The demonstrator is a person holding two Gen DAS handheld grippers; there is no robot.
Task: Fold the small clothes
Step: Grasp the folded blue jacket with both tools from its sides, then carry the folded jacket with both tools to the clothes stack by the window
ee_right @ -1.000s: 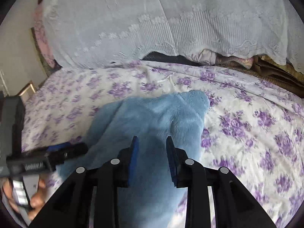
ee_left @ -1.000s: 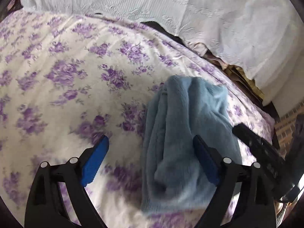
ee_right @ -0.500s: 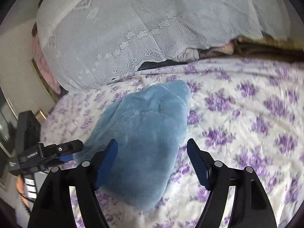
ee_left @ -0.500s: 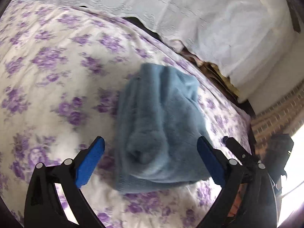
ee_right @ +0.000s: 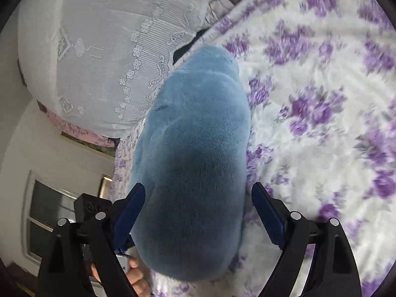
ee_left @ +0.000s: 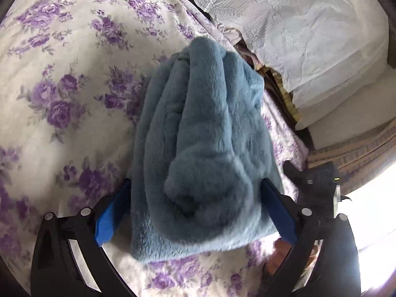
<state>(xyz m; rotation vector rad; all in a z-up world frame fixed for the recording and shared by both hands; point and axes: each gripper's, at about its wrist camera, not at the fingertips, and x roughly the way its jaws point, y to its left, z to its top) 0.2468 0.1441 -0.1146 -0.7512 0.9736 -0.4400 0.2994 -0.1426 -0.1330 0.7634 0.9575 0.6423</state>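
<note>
Folded blue fleece garment [ee_left: 205,148], lying on a bed under a white bedspread [ee_left: 61,113] printed with purple roses. The garment is a thick, plush bundle — rounded at its near end, tapering to a narrower, softly lobed far end — with deep lengthwise creases between its stacked layers in the left wrist view and a smooth, domed pile surface in the right wrist view [ee_right: 195,168]. Left gripper [ee_left: 195,210]: black angular frame with flat blue pads; its jaws are opening, set wide to either side of the bundle's near end, and whether the pads brush the pile cannot be told. Right gripper [ee_right: 198,212]: same build; its jaws are likewise opening, straddling the opposite end of the bundle, the right pad clear of the cloth, the left pad at the fleece's edge. Each camera catches part of the other gripper's black body at the frame's edge, with fingers of the person's hand [ee_right: 138,277] beneath. Beyond the bedspread — a pale, crinkled lace-trimmed cover [ee_left: 309,32] with embroidered floral borders, draped over a raised mass at the bed's far side.
</note>
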